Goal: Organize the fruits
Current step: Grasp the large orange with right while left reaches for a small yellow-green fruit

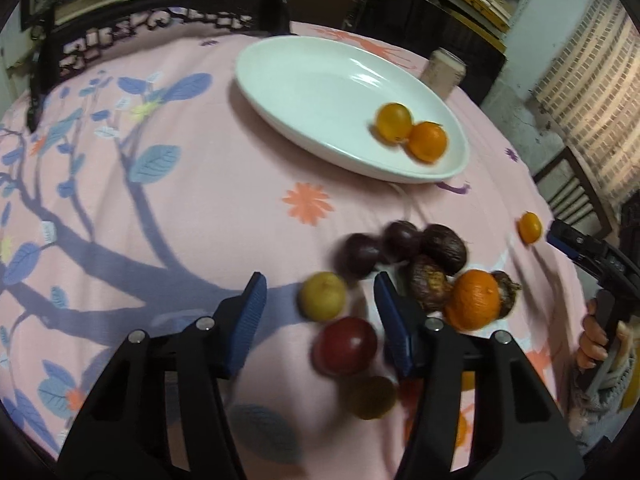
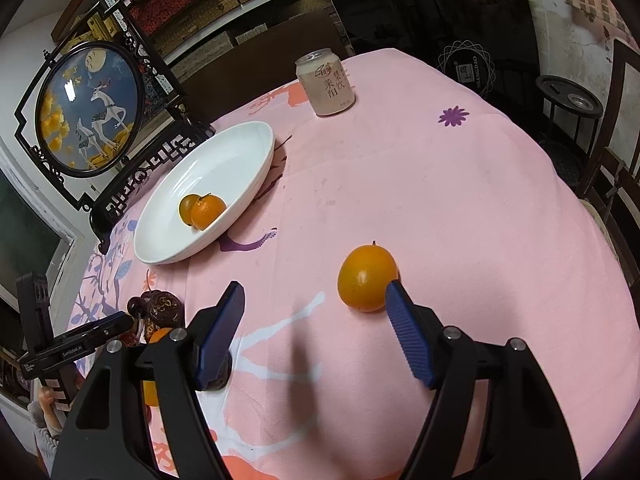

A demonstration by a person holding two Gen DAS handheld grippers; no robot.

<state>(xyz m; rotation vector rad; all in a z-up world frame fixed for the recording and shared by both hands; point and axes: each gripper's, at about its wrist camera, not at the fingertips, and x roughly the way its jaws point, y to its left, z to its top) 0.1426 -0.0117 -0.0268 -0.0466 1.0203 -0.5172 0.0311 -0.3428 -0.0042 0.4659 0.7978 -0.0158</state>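
Observation:
A white oval dish on the pink tablecloth holds two small oranges; the dish shows too in the right wrist view. My left gripper is open over a loose pile: a yellow fruit and a red fruit lie between its fingers, with dark passion fruits and an orange beside the right finger. My right gripper is open and empty. A lone small orange lies on the cloth by its right fingertip, also seen in the left view.
A drink can stands at the table's far edge. A framed round deer picture on a dark stand sits behind the dish. Chairs and a small dark stool stand beyond the table.

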